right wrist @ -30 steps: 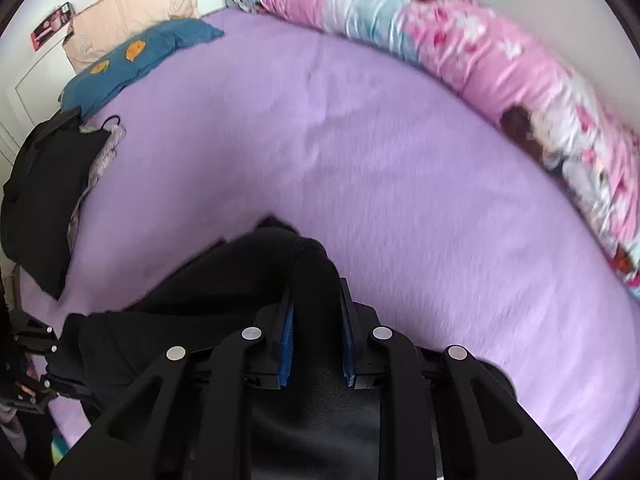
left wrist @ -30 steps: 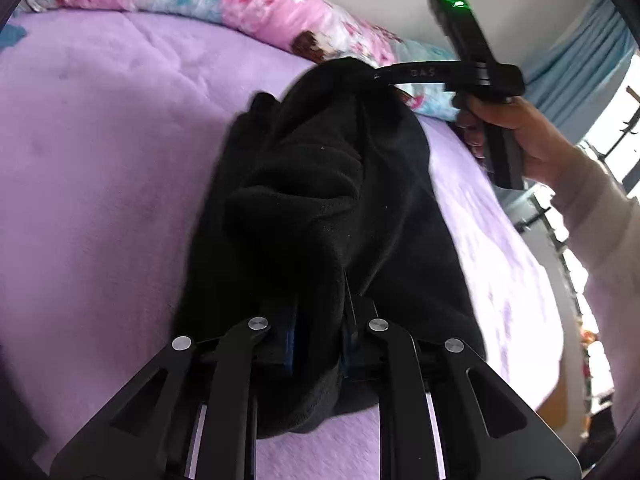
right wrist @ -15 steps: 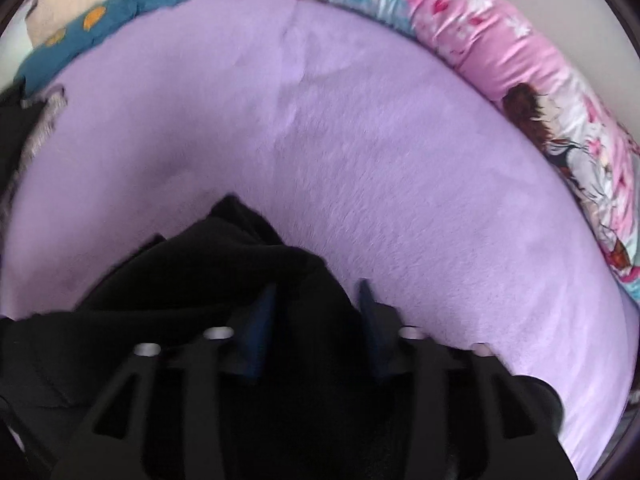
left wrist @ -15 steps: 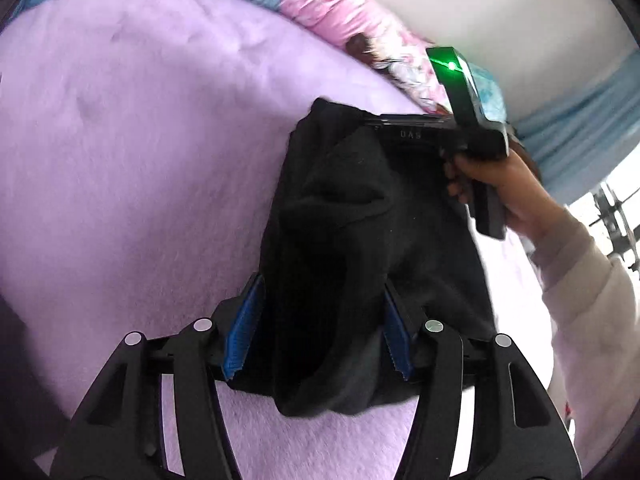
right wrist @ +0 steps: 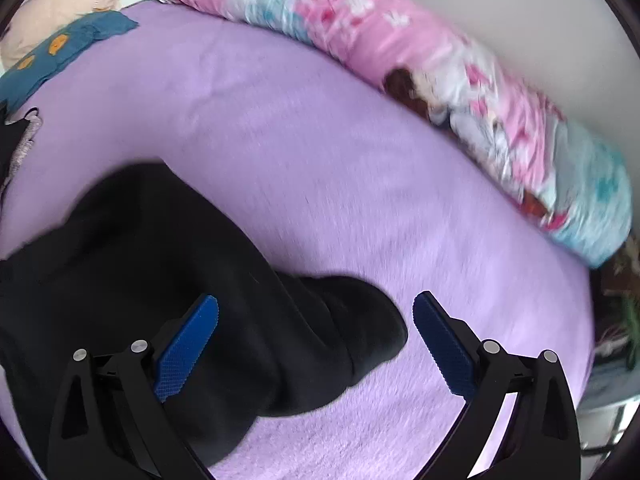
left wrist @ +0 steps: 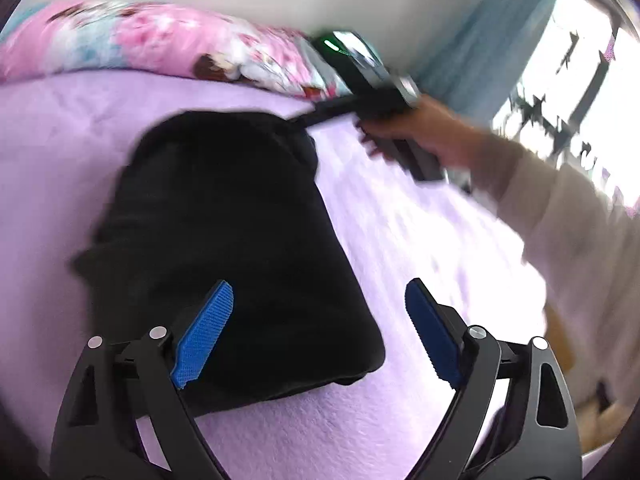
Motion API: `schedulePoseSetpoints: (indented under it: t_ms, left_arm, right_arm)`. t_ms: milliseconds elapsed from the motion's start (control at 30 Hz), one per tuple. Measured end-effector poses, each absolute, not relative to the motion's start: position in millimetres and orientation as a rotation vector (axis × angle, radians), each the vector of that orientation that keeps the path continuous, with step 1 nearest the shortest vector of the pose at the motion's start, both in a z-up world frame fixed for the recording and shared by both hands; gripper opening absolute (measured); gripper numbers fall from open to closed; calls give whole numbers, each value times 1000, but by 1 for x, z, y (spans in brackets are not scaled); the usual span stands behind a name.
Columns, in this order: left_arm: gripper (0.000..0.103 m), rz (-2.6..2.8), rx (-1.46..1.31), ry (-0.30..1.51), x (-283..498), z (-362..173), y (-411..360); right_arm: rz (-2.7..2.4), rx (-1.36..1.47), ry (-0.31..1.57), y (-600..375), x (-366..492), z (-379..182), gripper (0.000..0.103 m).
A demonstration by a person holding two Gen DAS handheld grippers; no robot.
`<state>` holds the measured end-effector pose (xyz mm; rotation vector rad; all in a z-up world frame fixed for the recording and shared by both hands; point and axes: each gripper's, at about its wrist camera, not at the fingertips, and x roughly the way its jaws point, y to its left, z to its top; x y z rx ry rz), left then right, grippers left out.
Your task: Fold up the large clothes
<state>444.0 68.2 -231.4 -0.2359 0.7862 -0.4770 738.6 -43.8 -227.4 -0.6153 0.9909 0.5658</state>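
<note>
A black garment (left wrist: 236, 240) lies folded in a thick bundle on the purple bed (left wrist: 60, 152). My left gripper (left wrist: 320, 332) is open and empty, its blue pads (left wrist: 204, 332) above the bundle's near corner. My right gripper (right wrist: 316, 344) is open and empty over the bundle's other end (right wrist: 200, 292). The right gripper's body also shows in the left wrist view (left wrist: 384, 96), blurred, at the far edge of the garment, held by a hand in a pale sleeve.
A pink and blue floral quilt (right wrist: 440, 64) runs along the wall side of the bed. A blue cushion (right wrist: 60, 52) and a beige pillow (right wrist: 52, 4) lie at the head. Dark clothes sit at the left edge (right wrist: 8, 152). A window and blue curtain (left wrist: 480, 40) stand to the right.
Both grippers have opened and let go of the black garment, which now rests on the bed. Both have drawn back a little from it.
</note>
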Motion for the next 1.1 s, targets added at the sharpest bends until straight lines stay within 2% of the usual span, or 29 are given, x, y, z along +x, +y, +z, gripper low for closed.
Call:
schedulePoseSetpoints:
  t_ms: [67, 133, 167, 233, 267, 367, 400, 467, 533, 567, 600, 633, 667, 700, 733, 767, 900, 1100]
  left_arm:
    - [85, -438, -172, 852, 454, -254, 56]
    - [86, -420, -171, 916, 463, -277, 60]
    - [86, -442, -219, 917, 465, -282, 68]
    - [82, -459, -259, 912, 467, -284, 80]
    - [76, -466, -263, 912, 468, -285, 84]
    - [65, -451, -254, 922, 468, -289, 92]
    - [65, -451, -249, 924, 467, -289, 93]
    - [64, -458, -257, 934, 464, -288, 94]
    - [64, -459, -251, 929, 465, -285, 89]
    - [70, -463, -255, 927, 459, -281, 90]
    - [75, -480, -275, 930, 457, -277, 91]
    - [88, -497, -290, 934, 456, -271, 91]
    - [98, -506, -292, 932, 455, -265, 93]
    - [97, -505, -270, 912, 450, -254, 94]
    - [97, -502, -254, 891, 445, -248, 95]
    - [97, -499, -248, 876, 442, -244, 98]
    - [97, -424, -326, 853, 440, -230, 139]
    - [97, -461, -507, 832, 458, -225, 212]
  right_arm:
    - [560, -603, 1012, -50, 749, -241, 93]
    - [596, -514, 1058, -56, 762, -251, 81]
    - [640, -455, 1099, -57, 770, -256, 57]
    - [665, -388, 1122, -57, 779, -264, 33]
    - [675, -347, 1132, -58, 781, -266, 29]
    - [669, -300, 1125, -55, 791, -270, 29]
    - [652, -314, 1113, -52, 792, -272, 29]
    - [624, -318, 1117, -47, 791, -277, 20]
    - [613, -354, 1103, -40, 785, -279, 23]
    - [604, -365, 1090, -39, 782, -275, 25]
    - [587, -366, 1078, -41, 777, -269, 35]
    - [578, -368, 1063, -43, 774, -263, 41]
    - [564, -373, 1033, -47, 768, -255, 54]
    - [549, -371, 996, -53, 760, -245, 72]
    - [537, -342, 968, -65, 754, -233, 80]
    - [543, -296, 962, -75, 749, -226, 91]
    - [594, -90, 1002, -118, 718, -209, 94]
    - [703, 100, 1107, -151, 653, -242, 95]
